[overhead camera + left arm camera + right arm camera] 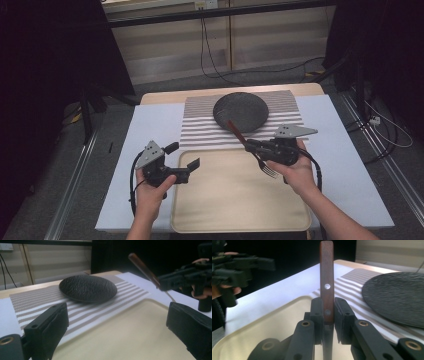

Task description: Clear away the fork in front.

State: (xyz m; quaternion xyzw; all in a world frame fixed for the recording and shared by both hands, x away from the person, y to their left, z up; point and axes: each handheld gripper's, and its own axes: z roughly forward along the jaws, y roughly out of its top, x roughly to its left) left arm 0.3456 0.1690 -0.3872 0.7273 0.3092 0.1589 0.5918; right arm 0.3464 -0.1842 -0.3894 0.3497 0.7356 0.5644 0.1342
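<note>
A fork with a brown wooden handle and metal tines hangs above the beige tray, held by my right gripper, which is shut on the handle. The handle slants up toward the black plate; the tines point down toward the person. In the left gripper view the handle rises from the right gripper's black body. My left gripper is open over the tray's left rim, its jaws wide apart with nothing between them. Its fingers frame the tray.
The black textured plate sits on a brown-and-white striped placemat at the table's far side. A pale blue cloth covers the table under the tray. Cables run across the floor beyond the table.
</note>
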